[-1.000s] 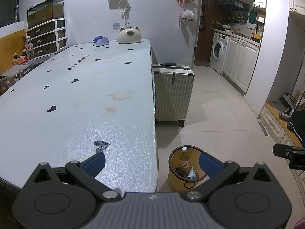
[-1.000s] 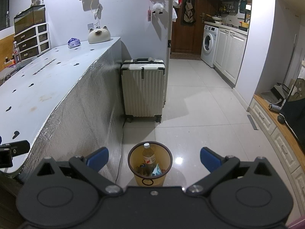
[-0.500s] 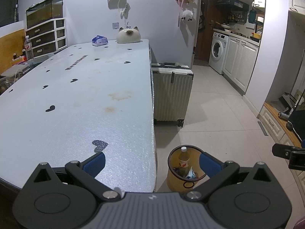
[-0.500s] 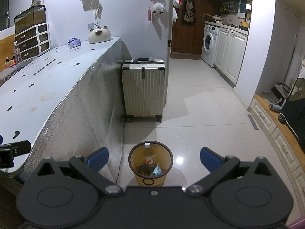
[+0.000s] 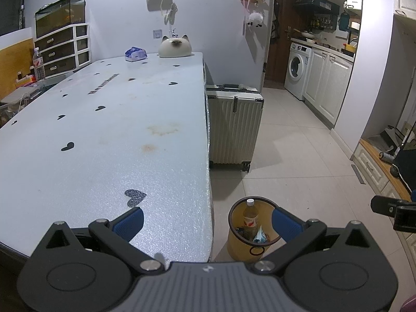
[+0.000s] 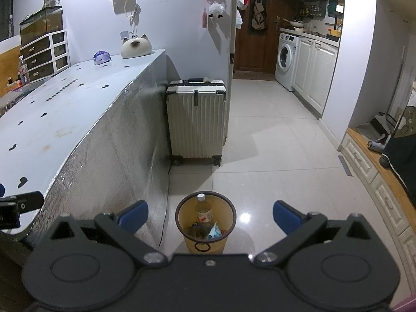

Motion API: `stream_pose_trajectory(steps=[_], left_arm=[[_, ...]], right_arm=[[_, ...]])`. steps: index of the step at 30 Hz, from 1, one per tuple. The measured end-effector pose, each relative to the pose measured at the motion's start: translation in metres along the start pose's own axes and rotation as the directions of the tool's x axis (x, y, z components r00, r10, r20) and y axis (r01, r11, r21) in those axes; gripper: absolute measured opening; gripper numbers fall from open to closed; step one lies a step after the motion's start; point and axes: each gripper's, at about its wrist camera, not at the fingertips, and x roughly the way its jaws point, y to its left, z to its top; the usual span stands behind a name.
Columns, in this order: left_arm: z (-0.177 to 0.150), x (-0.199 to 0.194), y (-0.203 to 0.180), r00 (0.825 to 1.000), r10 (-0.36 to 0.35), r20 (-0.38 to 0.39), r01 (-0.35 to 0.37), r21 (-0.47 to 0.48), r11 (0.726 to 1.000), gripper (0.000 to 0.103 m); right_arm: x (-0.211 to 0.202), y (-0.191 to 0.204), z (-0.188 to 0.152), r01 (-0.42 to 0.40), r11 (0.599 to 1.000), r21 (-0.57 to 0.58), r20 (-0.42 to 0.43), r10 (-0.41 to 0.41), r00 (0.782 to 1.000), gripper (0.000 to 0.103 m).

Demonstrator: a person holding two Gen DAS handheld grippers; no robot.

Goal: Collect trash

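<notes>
Right wrist view: the right gripper [image 6: 210, 214] is hanging wide and empty above the bin [image 6: 205, 244], which is already holding a bottle [image 6: 204, 212] and wrappers; the left gripper [image 5: 206, 221], equally wide, is hovering over the counter [image 5: 117, 130] edge. Judging by this, a careless swing risks toppling the bin.

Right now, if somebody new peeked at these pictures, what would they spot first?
Probably the yellow trash bin on the floor beside the long table, with a plastic bottle standing inside it. Next, the white suitcase upright at the table's side, and the cat-shaped ornament at the table's far end. Both the left hand-held gripper and the right hand-held gripper are open and empty.
</notes>
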Motion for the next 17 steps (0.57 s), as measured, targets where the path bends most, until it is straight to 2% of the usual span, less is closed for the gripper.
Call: stream_pose_trajectory(steps=[17], left_arm=[[-0.0022,0.0030,-0.0007,1.000,-0.001,-0.002,0.001,0.003,1.000,0.103]], right_arm=[[0.0007,-0.0007,-0.0014,-0.001,1.000,-0.001,-0.002,0.001,1.000,0.103]])
